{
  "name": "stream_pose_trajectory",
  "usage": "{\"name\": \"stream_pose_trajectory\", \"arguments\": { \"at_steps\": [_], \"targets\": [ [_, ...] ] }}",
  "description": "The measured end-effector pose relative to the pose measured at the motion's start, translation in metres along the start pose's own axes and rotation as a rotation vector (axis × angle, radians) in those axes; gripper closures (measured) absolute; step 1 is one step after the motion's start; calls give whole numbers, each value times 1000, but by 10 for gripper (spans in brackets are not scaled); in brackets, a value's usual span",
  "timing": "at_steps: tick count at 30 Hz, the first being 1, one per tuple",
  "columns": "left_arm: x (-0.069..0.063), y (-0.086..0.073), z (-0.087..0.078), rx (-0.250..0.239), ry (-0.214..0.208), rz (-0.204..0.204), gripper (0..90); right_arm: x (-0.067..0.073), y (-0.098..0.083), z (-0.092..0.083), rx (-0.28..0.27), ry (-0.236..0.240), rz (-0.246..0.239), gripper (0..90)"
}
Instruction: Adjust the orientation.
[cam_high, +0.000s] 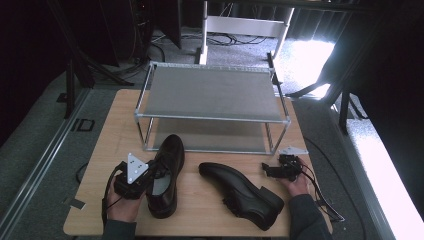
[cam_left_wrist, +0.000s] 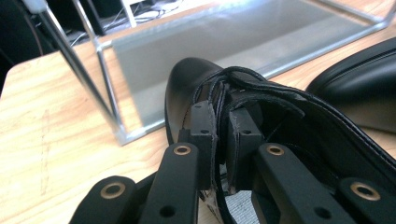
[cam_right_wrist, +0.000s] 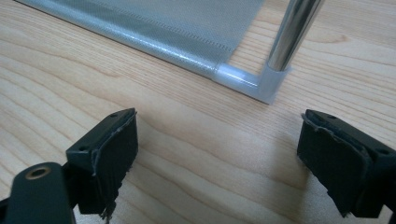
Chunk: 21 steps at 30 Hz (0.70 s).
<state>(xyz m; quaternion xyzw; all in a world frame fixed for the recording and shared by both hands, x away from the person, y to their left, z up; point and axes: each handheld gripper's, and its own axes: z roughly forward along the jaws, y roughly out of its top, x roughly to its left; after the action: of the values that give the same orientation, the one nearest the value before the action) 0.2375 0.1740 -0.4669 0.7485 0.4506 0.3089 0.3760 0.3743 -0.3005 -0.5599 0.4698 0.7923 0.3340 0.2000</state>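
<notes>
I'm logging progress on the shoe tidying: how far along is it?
Nothing is stored yet: both shelves of the shoe rack are bare. In hand: the left gripper has pinched shut on the laced edge of the left black shoe, which rests on the table. Left: racking that shoe, then the right black shoe, which lies untouched beside the open right gripper.

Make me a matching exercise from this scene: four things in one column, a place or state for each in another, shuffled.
1. left claw
2. right claw
3. right shoe
4. rack

A. open over bare wood
B. lying untouched between the hands
C. shut on the left shoe's collar
D. standing at the table's far side

Pairs: 1-C, 2-A, 3-B, 4-D
</notes>
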Motion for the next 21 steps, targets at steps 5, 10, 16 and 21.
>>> {"name": "stream_pose_trajectory", "arguments": {
  "at_steps": [5,10,16,21],
  "targets": [
    [-4,-13,11,40,-25,19,824,0,0,0,0,0,-2,119],
    [-6,-14,13,56,-91,7,687,0,0,0,0,1,-2,124],
    [-1,-13,-4,7,-239,-9,445,-1,0,0,-3,0,-2,128],
    [11,-14,-8,0,-207,-43,453,-1,0,0,-3,-1,-3,129]
  ]
}}
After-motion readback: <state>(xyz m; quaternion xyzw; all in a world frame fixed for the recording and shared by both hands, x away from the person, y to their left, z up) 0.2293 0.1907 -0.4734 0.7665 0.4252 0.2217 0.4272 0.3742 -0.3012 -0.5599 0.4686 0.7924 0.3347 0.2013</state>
